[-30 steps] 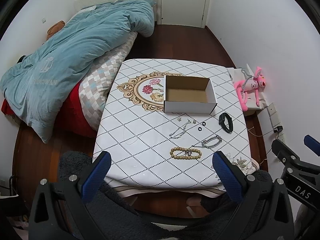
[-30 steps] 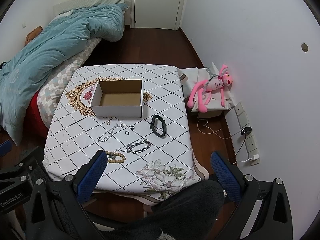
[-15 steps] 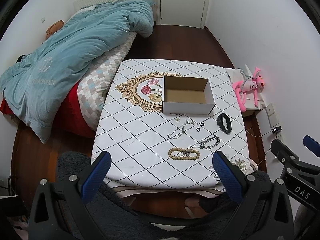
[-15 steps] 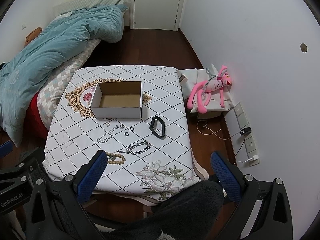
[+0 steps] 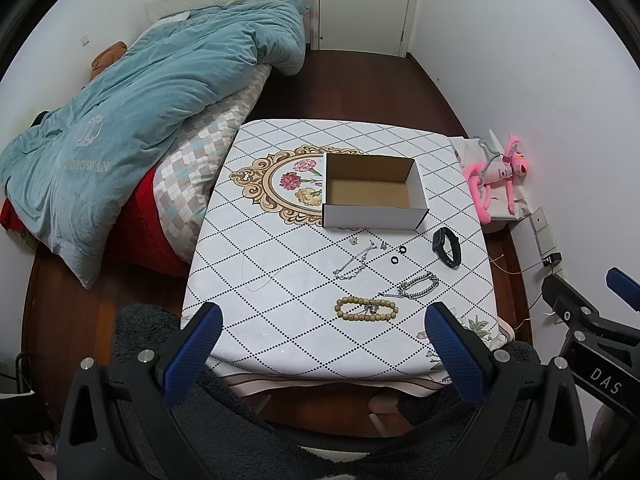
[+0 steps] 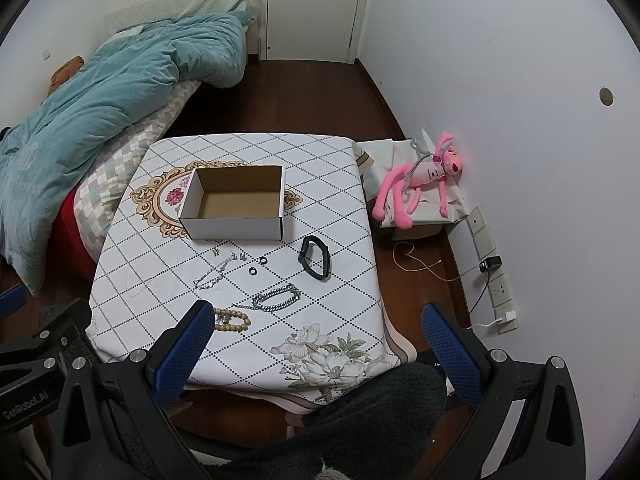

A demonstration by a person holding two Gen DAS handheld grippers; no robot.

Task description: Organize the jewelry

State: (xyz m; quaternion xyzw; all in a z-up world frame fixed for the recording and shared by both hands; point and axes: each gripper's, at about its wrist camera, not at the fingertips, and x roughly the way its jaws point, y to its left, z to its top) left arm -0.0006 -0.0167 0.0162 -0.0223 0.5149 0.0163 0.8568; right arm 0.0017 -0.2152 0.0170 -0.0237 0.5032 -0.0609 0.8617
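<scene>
An open empty cardboard box stands on a table with a white diamond-pattern cloth. In front of it lie a wooden bead bracelet, a silver chain bracelet, a thin silver chain, two small black rings, small earrings and a black wristband. My left gripper and right gripper are both open and empty, held above the table's near edge.
A bed with a teal duvet stands left of the table. A pink plush toy lies on a box by the right wall, near wall sockets and cables. A closed door is at the back. Dark fleece clothing is below the grippers.
Both grippers have drifted slightly back and up from the table; the scene sits a little lower and smaller. Nothing on the table has moved.
</scene>
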